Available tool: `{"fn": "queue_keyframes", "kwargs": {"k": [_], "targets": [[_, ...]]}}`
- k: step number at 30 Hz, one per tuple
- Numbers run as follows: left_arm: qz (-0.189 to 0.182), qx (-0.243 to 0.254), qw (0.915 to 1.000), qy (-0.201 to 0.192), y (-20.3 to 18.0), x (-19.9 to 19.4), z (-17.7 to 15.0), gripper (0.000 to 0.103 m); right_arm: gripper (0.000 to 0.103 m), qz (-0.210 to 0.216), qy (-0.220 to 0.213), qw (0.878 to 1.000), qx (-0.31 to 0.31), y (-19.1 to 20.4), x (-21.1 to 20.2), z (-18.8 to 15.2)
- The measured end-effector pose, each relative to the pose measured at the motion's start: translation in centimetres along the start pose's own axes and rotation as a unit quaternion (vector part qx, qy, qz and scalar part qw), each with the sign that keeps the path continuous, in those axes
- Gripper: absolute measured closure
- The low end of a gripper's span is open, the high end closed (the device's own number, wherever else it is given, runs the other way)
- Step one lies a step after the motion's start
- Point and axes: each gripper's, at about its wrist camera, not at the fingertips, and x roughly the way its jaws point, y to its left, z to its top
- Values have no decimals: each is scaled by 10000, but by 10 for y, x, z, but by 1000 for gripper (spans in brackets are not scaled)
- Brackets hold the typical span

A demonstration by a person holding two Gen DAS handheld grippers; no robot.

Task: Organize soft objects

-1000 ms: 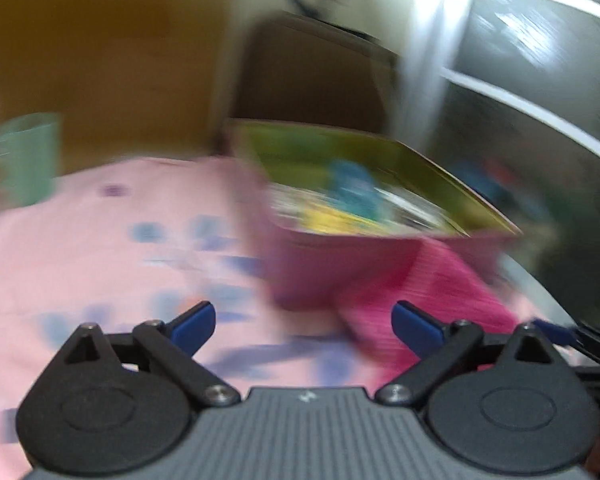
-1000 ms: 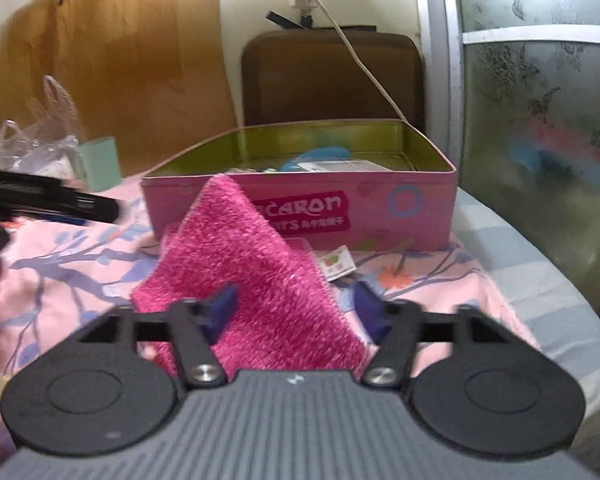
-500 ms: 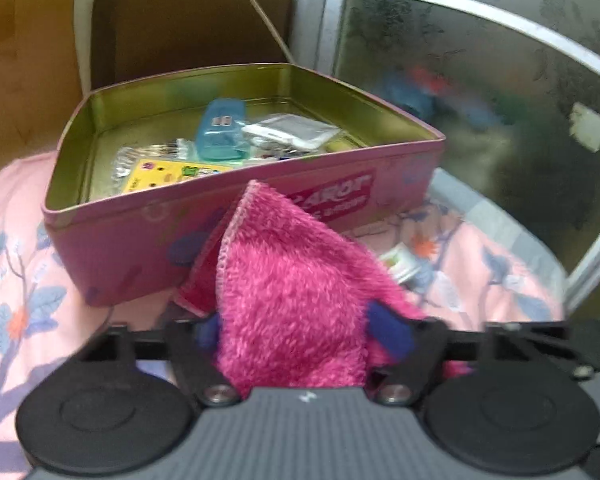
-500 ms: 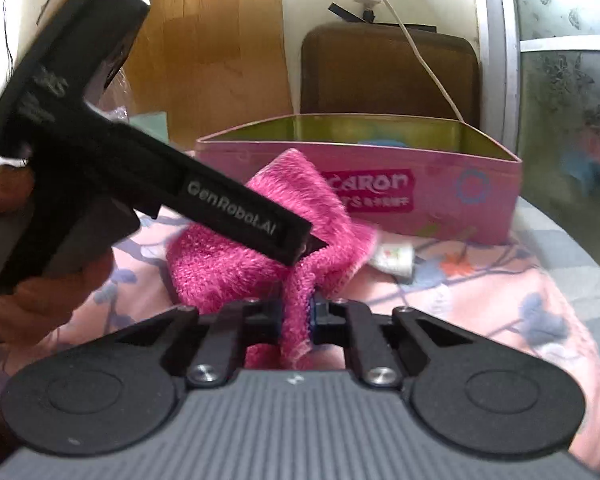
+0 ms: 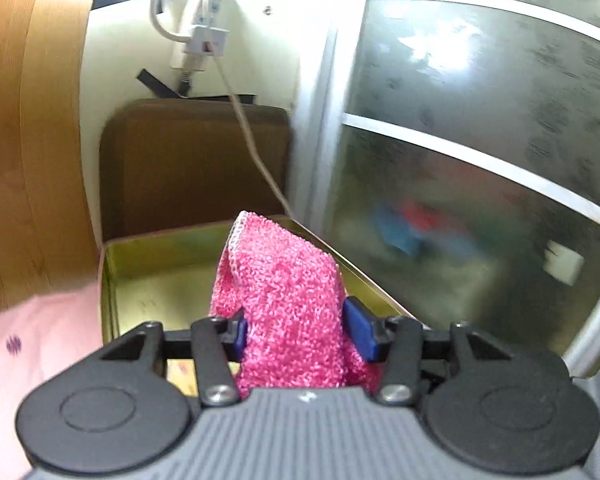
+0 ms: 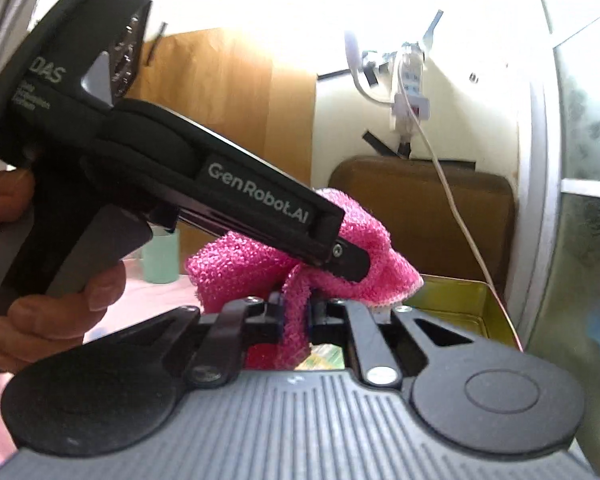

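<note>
A fluffy pink cloth (image 5: 284, 300) is held in the air by both grippers, above the open pink tin box (image 5: 140, 268) with a gold inside. My left gripper (image 5: 296, 330) is shut on a thick fold of the cloth. My right gripper (image 6: 296, 316) is shut on a thin fold of the same cloth (image 6: 240, 268). In the right wrist view the left gripper's black body (image 6: 204, 184) crosses from the upper left, its tip in the cloth. The box (image 6: 456, 308) lies just behind and below.
A brown padded headboard (image 5: 192, 164) stands behind the box, with a white cable (image 5: 252, 140) hanging over it. A frosted glass door (image 5: 480, 160) is at the right. A green cup (image 6: 160, 256) stands on the pink floral sheet (image 5: 32, 344) at the left.
Both grippers have lifted the pink cloth off the sheet and up over the box. The left gripper closed on the cloth during the last second; the right gripper closed on a thin fold.
</note>
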Motion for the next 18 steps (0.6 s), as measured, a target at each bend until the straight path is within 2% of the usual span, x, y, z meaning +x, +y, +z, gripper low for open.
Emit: {"fn": "queue_keyframes", "kwargs": {"k": [3, 4, 6, 7, 9, 10, 12, 13, 14, 18], "targets": [[367, -78, 9992, 95, 20, 43, 19, 51, 89, -27, 470, 9989, 58, -24, 53, 10], [539, -88, 9984, 144, 28, 57, 22, 46, 88, -87, 664, 9977, 100, -30, 72, 12], [893, -95, 9955, 289, 43, 85, 25, 43, 83, -145, 1102, 9933, 313, -45, 106, 14], [1041, -81, 9938, 392, 49, 99, 25, 43, 76, -100, 1482, 9881, 403, -52, 127, 13], [1399, -114, 9875, 722, 62, 127, 23, 43, 39, -92, 2049, 9761, 718, -64, 154, 11], [1529, -174, 9843, 868, 67, 136, 21, 42, 37, -95, 2210, 9710, 904, -70, 159, 11], [1613, -309, 9814, 995, 76, 141, 19, 40, 37, -49, 2125, 9700, 1184, -80, 153, 13], [1600, -361, 9816, 973, 78, 138, 18, 35, 37, -94, 2014, 9720, 1204, -82, 145, 14], [1606, -395, 9820, 911, 79, 133, 18, 31, 37, -193, 1854, 9751, 1200, -83, 134, 16], [1745, -259, 9818, 698, 71, 106, 16, 31, 36, -499, 1042, 9845, 1319, -67, 72, 13]]}}
